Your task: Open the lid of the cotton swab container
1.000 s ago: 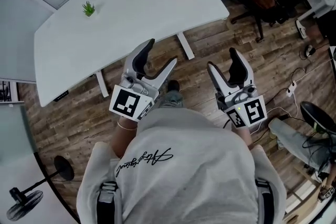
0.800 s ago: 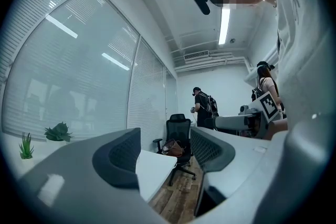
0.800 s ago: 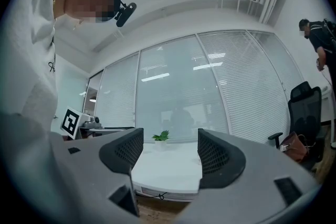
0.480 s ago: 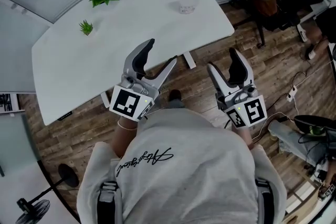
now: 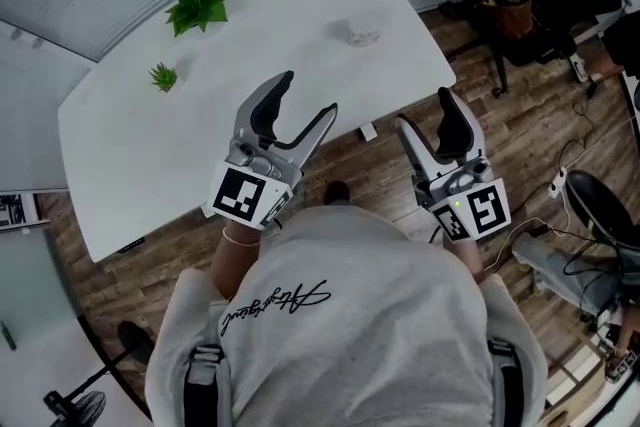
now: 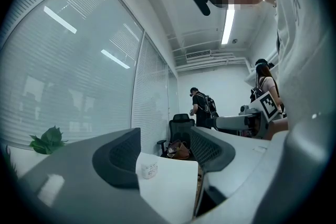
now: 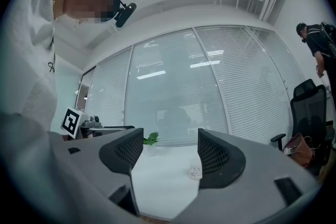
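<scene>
Head view: left gripper (image 5: pixel 308 97) and right gripper (image 5: pixel 422 112) nearest, fingers (image 5: pixel 268 105) spread wide, nothing held. Cotton swab container (image 5: pixel 362 34) well ahead on white surface (image 5: pixel 150 145). Probably light, slick plastic, tips easily: pin body low, pry at top.

No legible text: unreadable cursive script (image 5: pixel 272 307) on sweatshirt (image 5: pixel 380 355), tiny blurred print on container (image 5: pixel 362 34).
</scene>
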Action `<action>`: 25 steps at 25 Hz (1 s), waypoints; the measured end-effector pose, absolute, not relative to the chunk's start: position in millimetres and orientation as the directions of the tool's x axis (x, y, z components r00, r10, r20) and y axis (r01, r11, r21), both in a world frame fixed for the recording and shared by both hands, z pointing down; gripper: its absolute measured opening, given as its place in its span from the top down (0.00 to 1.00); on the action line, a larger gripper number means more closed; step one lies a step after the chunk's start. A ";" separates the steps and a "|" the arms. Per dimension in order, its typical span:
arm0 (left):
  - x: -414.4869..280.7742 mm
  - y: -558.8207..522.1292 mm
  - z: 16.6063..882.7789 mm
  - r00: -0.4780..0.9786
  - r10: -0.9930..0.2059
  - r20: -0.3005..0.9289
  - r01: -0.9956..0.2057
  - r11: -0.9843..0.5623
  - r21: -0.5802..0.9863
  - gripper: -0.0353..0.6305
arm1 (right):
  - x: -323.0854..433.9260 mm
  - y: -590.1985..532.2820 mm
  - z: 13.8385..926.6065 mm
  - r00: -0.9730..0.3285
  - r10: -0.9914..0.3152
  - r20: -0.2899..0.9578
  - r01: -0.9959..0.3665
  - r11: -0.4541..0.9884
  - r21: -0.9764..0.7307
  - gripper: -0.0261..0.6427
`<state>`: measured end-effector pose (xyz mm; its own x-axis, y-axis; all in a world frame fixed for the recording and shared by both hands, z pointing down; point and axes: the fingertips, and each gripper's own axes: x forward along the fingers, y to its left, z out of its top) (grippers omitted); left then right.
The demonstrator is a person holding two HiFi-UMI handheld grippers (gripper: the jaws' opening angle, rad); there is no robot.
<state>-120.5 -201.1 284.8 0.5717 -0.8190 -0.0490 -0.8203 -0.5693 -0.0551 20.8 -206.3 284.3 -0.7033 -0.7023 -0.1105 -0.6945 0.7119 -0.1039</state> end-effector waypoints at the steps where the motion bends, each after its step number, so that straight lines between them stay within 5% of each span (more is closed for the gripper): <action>1: -121.5 -205.7 284.6 0.575 -0.817 -0.049 -0.818 -0.572 -0.056 0.52 | 19.8 -210.7 284.7 -0.702 -0.704 -0.109 -0.696 0.710 -0.105 0.51; 25: -101.4 -259.6 302.4 0.546 -0.837 0.012 -0.837 -0.546 -0.035 0.51 | 36.7 -267.4 291.3 -0.740 -0.667 -0.082 -0.657 0.744 -0.123 0.51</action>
<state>-101.4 -259.6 302.4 0.5464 -0.8374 0.0117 -0.8368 -0.5465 -0.0349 36.7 -267.4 291.3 -0.7402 -0.6674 -0.0816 -0.6570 0.7437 -0.1233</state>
